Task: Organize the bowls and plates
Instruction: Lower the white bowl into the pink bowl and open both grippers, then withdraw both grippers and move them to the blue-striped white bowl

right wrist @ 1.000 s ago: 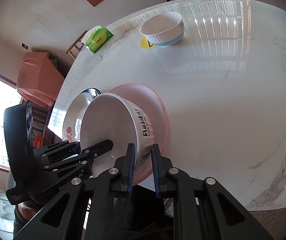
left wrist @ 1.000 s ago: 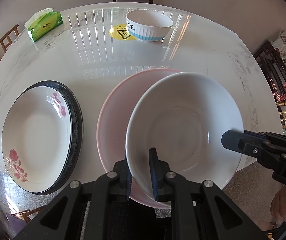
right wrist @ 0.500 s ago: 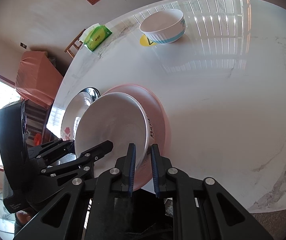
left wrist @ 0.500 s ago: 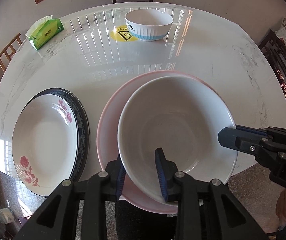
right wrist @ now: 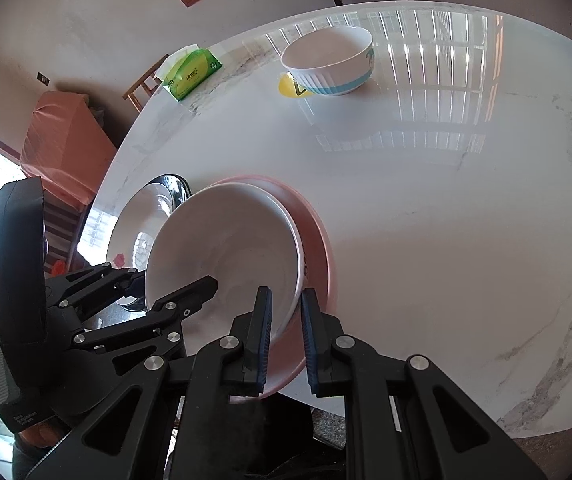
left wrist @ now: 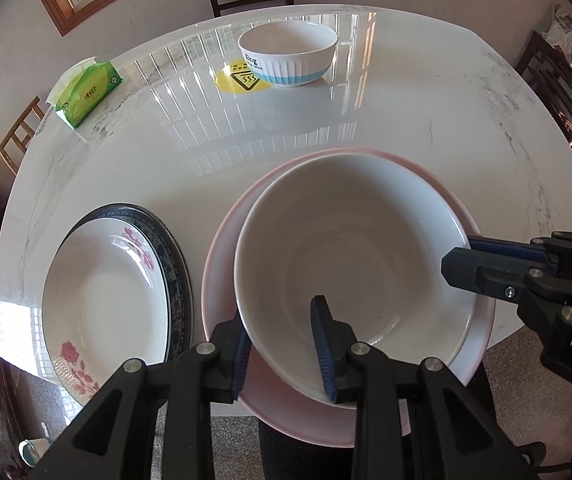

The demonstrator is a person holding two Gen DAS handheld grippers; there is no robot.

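A large white bowl [left wrist: 350, 256] sits in a pink plate [left wrist: 222, 280] at the table's near edge. My left gripper [left wrist: 282, 344] straddles the bowl's near rim with its jaws spread wide, one finger inside and one outside. My right gripper [right wrist: 286, 332] stands over the bowl's [right wrist: 222, 248] right rim, jaws slightly parted, with the pink plate [right wrist: 318, 248] beneath. To the left, a white rose plate [left wrist: 102, 304] lies on a dark patterned plate [left wrist: 174, 264]. A white and blue ribbed bowl [left wrist: 286, 54] stands at the far side.
A green tissue pack [left wrist: 86, 92] lies at the far left of the marble table [left wrist: 426, 128]. A yellow sticker [left wrist: 238, 80] sits by the ribbed bowl. Chairs stand behind and to the right of the table.
The white bowl has come down from a tilt and now rests level in the pink plate. My left gripper's jaws have opened wider. My right gripper's jaws have parted a little.
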